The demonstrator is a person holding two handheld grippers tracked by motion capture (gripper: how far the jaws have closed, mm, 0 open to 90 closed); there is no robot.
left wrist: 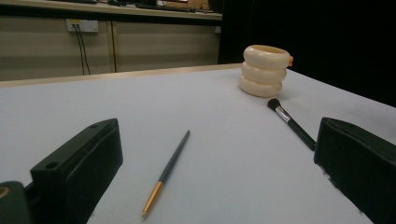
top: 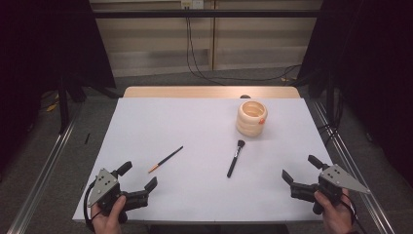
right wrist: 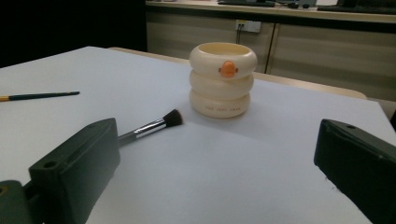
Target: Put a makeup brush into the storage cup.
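Two brushes [top: 165,159] ahead of each hand-held gripper [top: 138,179], untouched, jaws spread wide, empty

Pretty dim room overall, the white table [top: 204,146] is the only bright patch and the sides go almost black. Soft shadow beside the cream ringed holder [right wrist: 222,79] beyond the right gripper [top: 299,170]. Close-up jaws look blurry and dark.
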